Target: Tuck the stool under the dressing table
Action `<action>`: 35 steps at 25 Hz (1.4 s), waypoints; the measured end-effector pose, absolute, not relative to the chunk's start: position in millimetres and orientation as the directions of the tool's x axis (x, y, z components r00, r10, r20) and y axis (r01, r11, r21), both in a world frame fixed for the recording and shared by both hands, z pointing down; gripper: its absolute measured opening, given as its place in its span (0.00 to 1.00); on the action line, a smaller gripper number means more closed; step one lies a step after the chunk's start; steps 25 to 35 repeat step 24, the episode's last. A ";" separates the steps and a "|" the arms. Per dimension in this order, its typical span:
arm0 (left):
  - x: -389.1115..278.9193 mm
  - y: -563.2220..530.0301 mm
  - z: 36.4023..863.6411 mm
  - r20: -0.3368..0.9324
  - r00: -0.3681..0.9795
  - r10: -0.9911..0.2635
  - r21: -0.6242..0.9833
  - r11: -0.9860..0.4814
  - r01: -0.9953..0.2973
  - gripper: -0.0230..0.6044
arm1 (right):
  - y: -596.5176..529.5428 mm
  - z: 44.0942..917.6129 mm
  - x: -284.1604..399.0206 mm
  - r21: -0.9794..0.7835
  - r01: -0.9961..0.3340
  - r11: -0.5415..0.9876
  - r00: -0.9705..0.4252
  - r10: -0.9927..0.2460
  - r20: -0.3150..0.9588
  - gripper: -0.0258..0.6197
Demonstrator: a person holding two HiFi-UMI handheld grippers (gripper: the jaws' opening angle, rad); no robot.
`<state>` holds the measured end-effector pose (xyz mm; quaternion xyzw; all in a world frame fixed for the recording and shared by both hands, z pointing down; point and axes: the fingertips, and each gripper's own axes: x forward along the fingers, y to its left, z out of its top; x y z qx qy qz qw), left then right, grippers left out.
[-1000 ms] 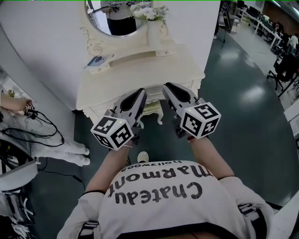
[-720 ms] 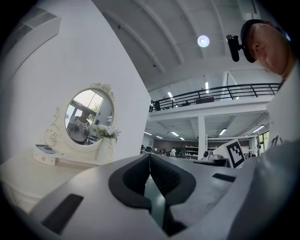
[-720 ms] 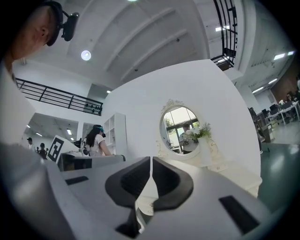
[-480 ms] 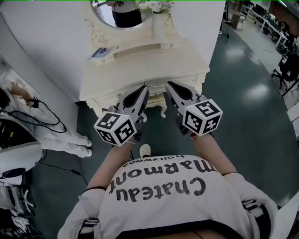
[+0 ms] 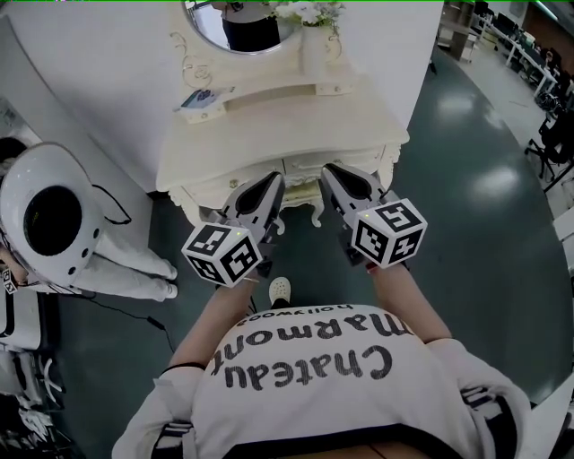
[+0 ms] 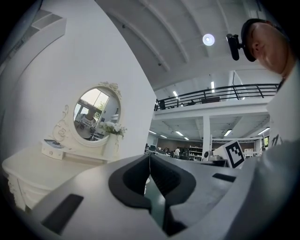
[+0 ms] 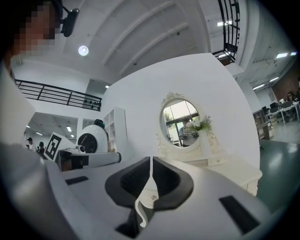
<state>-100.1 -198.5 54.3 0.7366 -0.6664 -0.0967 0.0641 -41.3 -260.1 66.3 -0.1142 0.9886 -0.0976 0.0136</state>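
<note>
The cream dressing table (image 5: 296,116) stands against the white wall, with an oval mirror (image 5: 242,22) and a vase of flowers (image 5: 314,36) on it. Below its front edge, between my grippers, curved cream legs (image 5: 315,215) show; I cannot tell whether they belong to the stool or the table, and the seat is hidden. My left gripper (image 5: 269,184) and right gripper (image 5: 334,172) point level at the table's front, side by side, both shut with nothing in them. In the left gripper view the table (image 6: 42,173) lies left of the jaws; in the right gripper view the table (image 7: 234,171) lies to the right.
A white robot with a round dark face (image 5: 49,220) stands at the left, beside a person's white trouser legs (image 5: 134,273) and cables on the floor. My own shoe (image 5: 280,289) is below the grippers. Dark green floor spreads to the right; office chairs (image 5: 552,134) stand far right.
Both grippers have sunk a little in front of the table. The view has shifted, and the white robot's head has come into sight at the left.
</note>
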 end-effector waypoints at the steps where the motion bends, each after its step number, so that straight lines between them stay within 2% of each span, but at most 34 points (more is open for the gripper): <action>1: -101.2 -198.3 55.1 -0.055 0.091 -0.994 0.227 -0.101 -0.969 0.08 | -259.5 67.1 -42.5 -0.197 -0.221 0.955 -0.974 -0.226 -0.001 0.10; 35: -116.5 -197.0 73.7 -0.036 0.083 -0.996 0.257 -0.089 -0.962 0.08 | -249.3 88.7 -63.8 -0.217 -0.199 0.956 -0.980 -0.193 0.049 0.10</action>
